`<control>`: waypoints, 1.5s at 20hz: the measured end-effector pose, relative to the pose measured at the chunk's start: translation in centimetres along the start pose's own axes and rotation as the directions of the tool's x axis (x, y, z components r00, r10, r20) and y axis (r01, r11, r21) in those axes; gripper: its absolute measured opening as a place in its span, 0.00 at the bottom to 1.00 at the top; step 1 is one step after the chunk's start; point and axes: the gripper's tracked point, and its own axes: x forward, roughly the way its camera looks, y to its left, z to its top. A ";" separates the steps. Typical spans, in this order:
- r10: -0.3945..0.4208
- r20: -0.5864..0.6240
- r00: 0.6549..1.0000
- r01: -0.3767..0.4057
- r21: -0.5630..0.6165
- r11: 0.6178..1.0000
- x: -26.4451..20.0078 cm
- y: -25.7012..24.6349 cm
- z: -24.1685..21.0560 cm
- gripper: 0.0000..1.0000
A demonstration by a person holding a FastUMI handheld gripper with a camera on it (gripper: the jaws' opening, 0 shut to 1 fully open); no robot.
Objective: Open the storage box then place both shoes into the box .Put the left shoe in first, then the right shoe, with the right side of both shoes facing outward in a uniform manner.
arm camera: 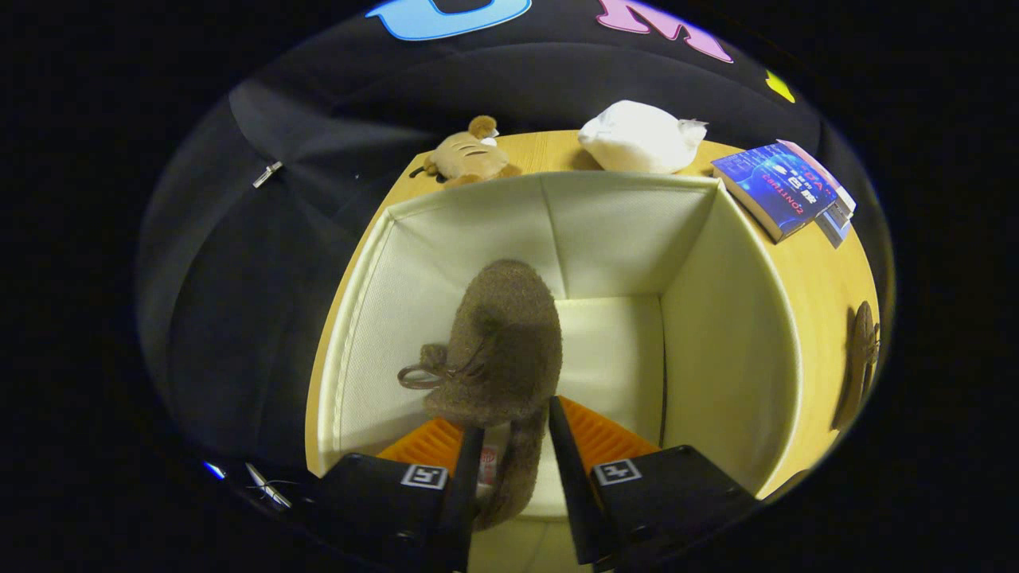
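Gripper [513, 446] clamped on heel of fuzzy brown lace-up shoe [501, 350], both fingers pressing it, toe pointing down into open cream fabric storage box [740, 342]. Judged step: lowering first shoe in. Next move calls for setting it on the box floor, then letting go. Box walls woven, soft-sided. Beyond, on light wooden surface [820, 278]: tan plush toy [466, 155], white plush [641, 137], blue book [780, 187]. Second brown shoe [862, 350] beside box.
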 end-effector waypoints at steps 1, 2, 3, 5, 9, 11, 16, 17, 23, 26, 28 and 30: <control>0.005 0.002 1.000 -0.005 -0.008 1.000 -0.1 0.0 0.0 0.56; 0.009 0.005 1.000 -0.009 -0.020 1.000 -0.3 0.1 0.0 0.66; 0.015 0.009 1.000 -0.014 -0.033 0.999 -0.4 0.1 -0.1 0.71; 0.040 0.031 0.999 -0.038 -0.057 0.998 -1.2 0.6 0.2 0.88; 0.086 0.088 0.992 -0.073 -0.139 0.988 -3.6 0.9 0.8 0.97; 0.119 0.128 0.985 -0.096 -0.170 0.981 -5.6 0.9 1.2 0.97; 0.186 0.243 0.952 -0.124 -0.251 0.960 -12.1 -2.0 1.8 0.97; 0.200 0.260 0.945 -0.132 -0.257 0.957 -13.5 -2.9 1.7 0.97; 0.154 0.334 0.930 -0.068 -0.254 0.965 -19.9 -14.5 -0.2 0.97; 0.067 0.355 0.932 0.002 -0.189 0.982 -21.9 -22.7 -1.5 0.97; -0.022 0.356 0.934 0.068 -0.118 0.991 -23.1 -28.7 -2.5 0.97; -0.116 0.351 0.929 0.145 -0.058 0.988 -23.6 -34.9 -3.2 0.97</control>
